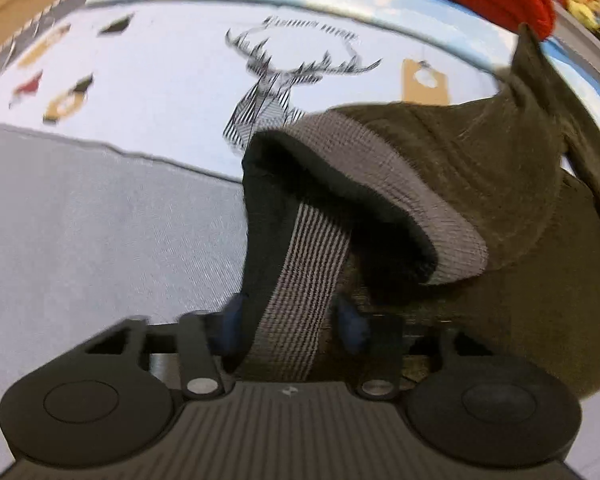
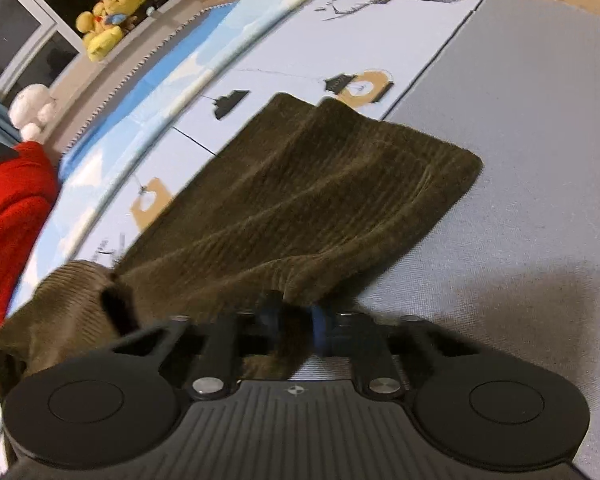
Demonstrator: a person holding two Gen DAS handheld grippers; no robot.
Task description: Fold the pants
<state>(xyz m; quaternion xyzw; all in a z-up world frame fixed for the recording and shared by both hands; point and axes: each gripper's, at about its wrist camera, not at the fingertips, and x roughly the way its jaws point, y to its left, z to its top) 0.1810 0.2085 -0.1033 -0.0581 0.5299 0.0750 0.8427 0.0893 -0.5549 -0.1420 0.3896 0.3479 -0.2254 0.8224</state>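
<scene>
My left gripper (image 1: 292,324) clamps the grey ribbed waistband (image 1: 312,264) of the olive corduroy pants (image 2: 320,200); my right gripper (image 2: 294,326) pinches their edge. Mid-fold; next, lay it flat on the grey mat (image 2: 520,140).

Each black gripper (image 1: 294,326) shows a ribbed body, 2 round discs, 2 silver screws, blue fingertips (image 2: 319,330).
</scene>
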